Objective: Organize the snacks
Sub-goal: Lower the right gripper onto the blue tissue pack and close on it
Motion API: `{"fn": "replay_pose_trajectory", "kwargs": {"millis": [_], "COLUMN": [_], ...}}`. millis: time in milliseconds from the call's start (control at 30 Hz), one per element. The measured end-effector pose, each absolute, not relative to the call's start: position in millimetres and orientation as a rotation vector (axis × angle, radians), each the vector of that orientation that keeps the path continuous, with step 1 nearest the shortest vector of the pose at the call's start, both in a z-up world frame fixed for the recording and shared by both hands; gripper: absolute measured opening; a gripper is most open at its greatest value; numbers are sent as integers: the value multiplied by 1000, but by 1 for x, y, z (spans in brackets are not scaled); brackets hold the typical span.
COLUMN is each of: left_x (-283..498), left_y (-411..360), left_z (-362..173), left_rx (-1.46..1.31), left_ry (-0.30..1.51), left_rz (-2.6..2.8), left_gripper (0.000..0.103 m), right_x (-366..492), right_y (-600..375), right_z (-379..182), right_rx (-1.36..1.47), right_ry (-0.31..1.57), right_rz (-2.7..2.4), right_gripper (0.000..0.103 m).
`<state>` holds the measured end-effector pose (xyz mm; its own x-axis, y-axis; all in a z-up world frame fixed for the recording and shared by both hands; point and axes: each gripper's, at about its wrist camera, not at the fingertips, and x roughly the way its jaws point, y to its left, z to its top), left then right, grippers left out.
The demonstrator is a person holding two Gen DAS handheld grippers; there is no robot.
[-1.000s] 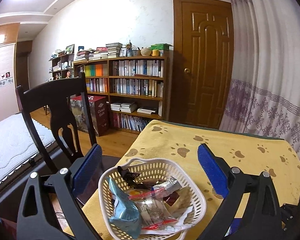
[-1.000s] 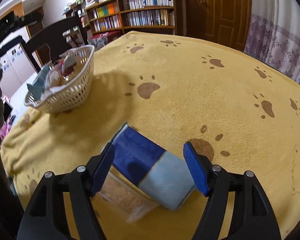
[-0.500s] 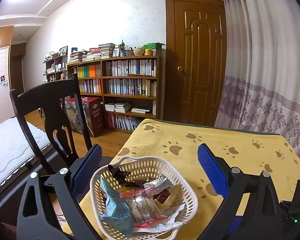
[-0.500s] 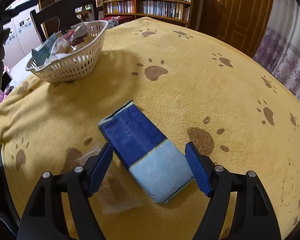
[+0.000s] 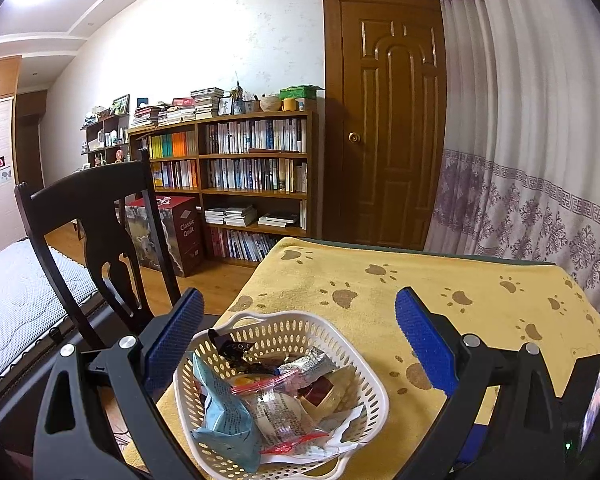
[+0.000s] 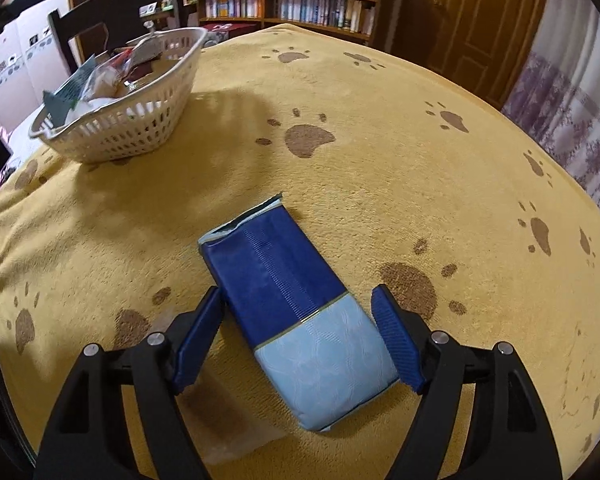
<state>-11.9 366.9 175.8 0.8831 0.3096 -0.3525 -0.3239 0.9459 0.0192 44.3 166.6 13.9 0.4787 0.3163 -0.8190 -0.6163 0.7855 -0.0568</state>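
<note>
Blue-padded jaws on the right gripper (image 6: 298, 334) are spread wide, one on each side of the dark-blue and pale-blue rectangular soft pack (image 6: 296, 312), not pinching it; the left pad looks right up against the pack's edge, the right one has a gap. That pack lies flat on the yellow paw-print fleece cloth (image 6: 380, 160), tilted diagonally. Just beside the pack, under the left finger, there's a clear plastic packet (image 6: 228, 428) with something brownish inside, a bit blurry.

Well away from the pack, toward the cloth's far left edge, sits the white perforated plastic basket (image 6: 136, 128), full of wrapped snacks.

Over on the left gripper (image 5: 296, 334), jaws are wide open too, holding nothing, hovering above that same basket (image 5: 364, 376). Inside it: a light-blue crinkly snack bag (image 5: 224, 424), a clear red-edged packet (image 5: 280, 412) and a silvery wrapper (image 5: 308, 362). Beyond the basket are a dark wooden chair (image 5: 96, 216) and a wooden bookshelf (image 5: 236, 184).
</note>
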Motion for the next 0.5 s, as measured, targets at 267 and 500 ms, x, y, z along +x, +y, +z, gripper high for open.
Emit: {"fn": "replay_pose_trajectory", "kwargs": {"millis": [267,500], "left_x": [-11,-10], "left_y": [354,336], "left_z": [173,169], "left_rx": [-14,15], "left_ry": [365,384], "left_rz": [307,249], "left_gripper": [98,98], "right_x": [51,52], "right_y": [140,106], "right_z": [13,14], "right_rx": [-260,-178], "right_ry": [920,904], "right_rz": [510,384], "right_gripper": [68,55]}}
